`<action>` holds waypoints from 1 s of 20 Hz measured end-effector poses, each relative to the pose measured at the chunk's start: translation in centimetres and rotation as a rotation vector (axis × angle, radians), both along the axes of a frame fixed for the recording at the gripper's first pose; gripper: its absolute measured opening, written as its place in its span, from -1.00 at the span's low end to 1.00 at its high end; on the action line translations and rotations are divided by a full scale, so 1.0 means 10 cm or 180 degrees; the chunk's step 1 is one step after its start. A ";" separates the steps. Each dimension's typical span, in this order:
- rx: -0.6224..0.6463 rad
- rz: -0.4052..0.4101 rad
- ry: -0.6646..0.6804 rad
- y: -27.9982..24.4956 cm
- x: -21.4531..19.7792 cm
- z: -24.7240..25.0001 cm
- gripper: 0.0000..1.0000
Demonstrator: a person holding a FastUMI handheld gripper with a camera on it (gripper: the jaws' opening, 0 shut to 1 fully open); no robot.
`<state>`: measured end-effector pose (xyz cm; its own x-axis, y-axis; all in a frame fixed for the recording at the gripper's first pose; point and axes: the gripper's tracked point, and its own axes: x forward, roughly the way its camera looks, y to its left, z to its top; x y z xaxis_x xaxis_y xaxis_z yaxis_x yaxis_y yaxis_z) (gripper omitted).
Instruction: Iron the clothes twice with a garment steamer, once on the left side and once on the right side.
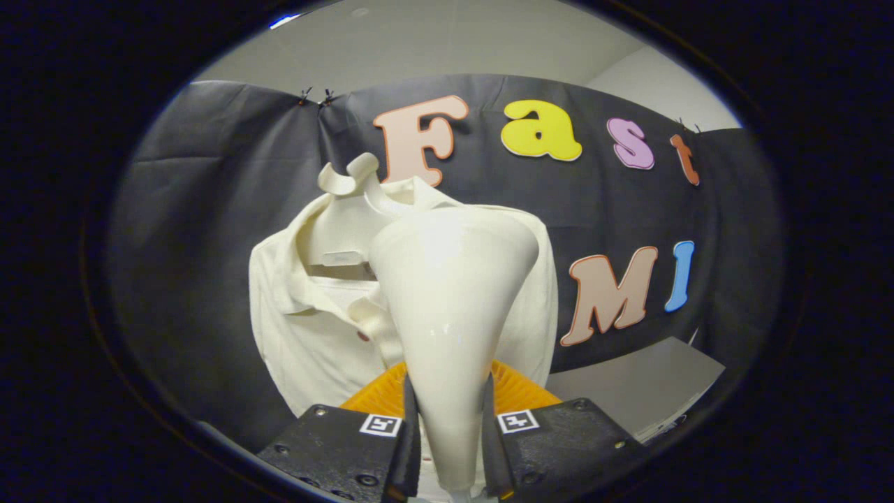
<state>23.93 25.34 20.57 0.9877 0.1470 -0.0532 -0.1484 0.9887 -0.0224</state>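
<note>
the gripper (450,447) is closed on the narrow neck of the garment steamer (450,293), one black finger pressing on each side of it, so the tool is held firmly and points forward. the steamer is a glossy cream cone that widens from the fingers up to a broad head, and that head sits in front of the shirt's chest, a little toward the side with the placket's far edge; whether it touches the cloth cannot be told from here. just behind the fingers, under the steamer's neck, an orange ribbed piece (513,391) fans out, its purpose unclear. beyond the steamer hangs the shirt (307,335), a cream polo on a pale hanger (349,178), collar open, a dark button on the placket, the whole thing against the black cloth wall. a grey surface (642,384) lies off to one side, lower down. as for progress, the steamer is in hand and up at the garment, so the pick-up is done; nothing in the fabric shows whether either pass has been made. my guess is that a stroke down one side is underway or about to start, with at least the other side left.
</note>
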 end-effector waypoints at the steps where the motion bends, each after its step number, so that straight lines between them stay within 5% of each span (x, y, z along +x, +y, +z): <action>1: 0.0005 0.0006 -0.0008 -0.02 0.08 0.05 -0.29; 12: 0.0005 0.0029 -0.0042 -0.08 0.21 -0.12 -0.28; 20: -0.0167 0.0032 0.0254 -0.10 0.34 -0.86 -0.28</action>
<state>27.34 24.37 11.97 0.9785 0.1517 -0.1396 -0.1615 0.9849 -0.0618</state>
